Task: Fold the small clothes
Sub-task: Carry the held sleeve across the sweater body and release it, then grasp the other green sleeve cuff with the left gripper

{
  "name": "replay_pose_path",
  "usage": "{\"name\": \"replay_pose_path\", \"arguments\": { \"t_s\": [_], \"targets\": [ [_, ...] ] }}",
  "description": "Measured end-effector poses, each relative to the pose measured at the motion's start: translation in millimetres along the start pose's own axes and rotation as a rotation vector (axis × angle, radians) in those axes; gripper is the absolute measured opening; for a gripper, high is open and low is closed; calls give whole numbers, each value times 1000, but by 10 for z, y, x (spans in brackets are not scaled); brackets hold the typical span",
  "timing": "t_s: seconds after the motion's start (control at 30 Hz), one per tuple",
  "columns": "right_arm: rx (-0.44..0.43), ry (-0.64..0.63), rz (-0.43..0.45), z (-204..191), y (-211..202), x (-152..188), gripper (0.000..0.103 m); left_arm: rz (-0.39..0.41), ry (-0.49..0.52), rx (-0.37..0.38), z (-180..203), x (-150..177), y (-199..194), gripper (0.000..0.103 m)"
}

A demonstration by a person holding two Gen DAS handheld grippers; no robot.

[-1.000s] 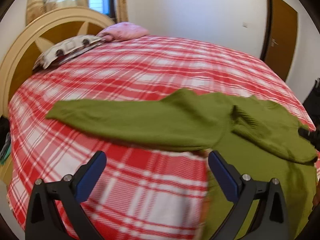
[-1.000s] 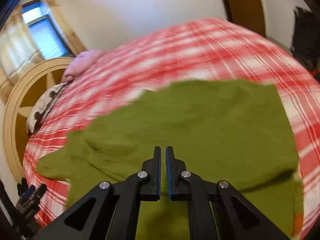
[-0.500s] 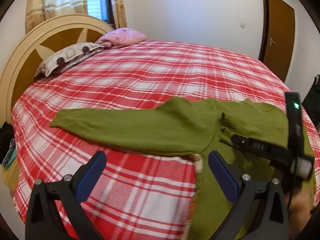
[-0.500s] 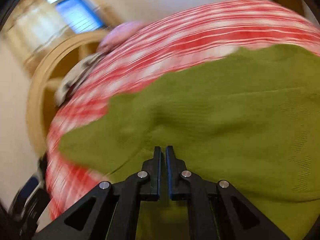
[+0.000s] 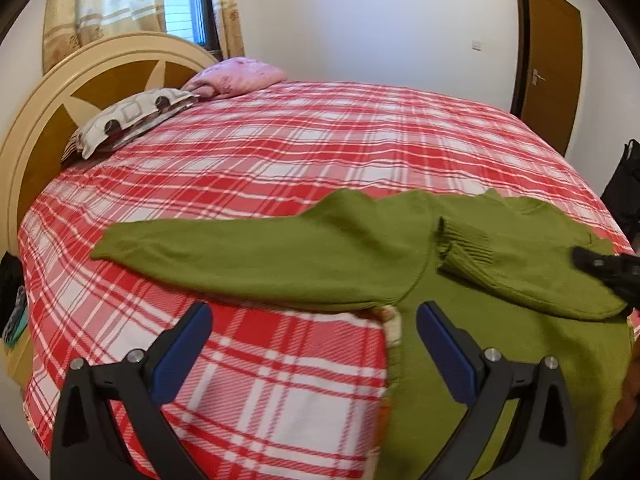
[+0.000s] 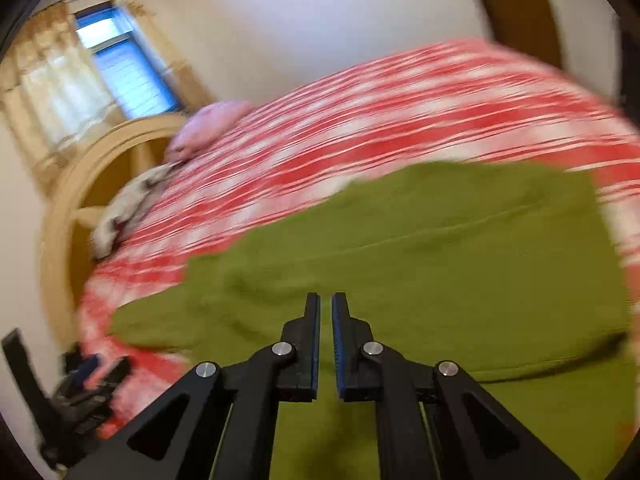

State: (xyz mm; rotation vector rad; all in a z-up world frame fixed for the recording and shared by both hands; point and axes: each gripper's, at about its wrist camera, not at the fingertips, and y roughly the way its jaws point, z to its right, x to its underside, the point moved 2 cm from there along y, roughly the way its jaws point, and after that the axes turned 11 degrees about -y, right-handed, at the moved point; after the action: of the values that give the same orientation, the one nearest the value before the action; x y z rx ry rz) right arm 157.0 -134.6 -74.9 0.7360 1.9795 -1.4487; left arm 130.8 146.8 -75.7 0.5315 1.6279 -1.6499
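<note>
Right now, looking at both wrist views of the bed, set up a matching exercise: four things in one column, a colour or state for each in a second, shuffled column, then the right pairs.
Things:
1. sweater
2. bedspread
3. left gripper
4. right gripper

Colour or state:
A. jaws shut, holding nothing
B. red and white plaid
C. olive green, one sleeve stretched out
D. jaws wide open, holding nothing

Pairs: 1-C, 2-B, 3-D, 4-A

Bedspread (image 5: 280,152) wide open 10 to 2 o'clock, easy pass. Only blockers: pillows (image 5: 132,120) + headboard (image 5: 36,128) at 10.
</note>
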Motion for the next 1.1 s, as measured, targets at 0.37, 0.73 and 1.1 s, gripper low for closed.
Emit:
{"name": "replay_pose_path", "arguments": {
  "t_s": [0.37, 0.73, 1.1],
  "targets": [
    [243, 92, -61, 972, -234, 514, 6, -39, -112, -76, -358, 38, 47, 103],
    [-67, 67, 96, 116, -507, 343, 27, 22, -441, -292, -1879, -265, 123, 103],
    [-254, 55, 77, -516, -590, 405, 89, -137, -561, -215, -2196, -485, 954, 103]
  ]
}}
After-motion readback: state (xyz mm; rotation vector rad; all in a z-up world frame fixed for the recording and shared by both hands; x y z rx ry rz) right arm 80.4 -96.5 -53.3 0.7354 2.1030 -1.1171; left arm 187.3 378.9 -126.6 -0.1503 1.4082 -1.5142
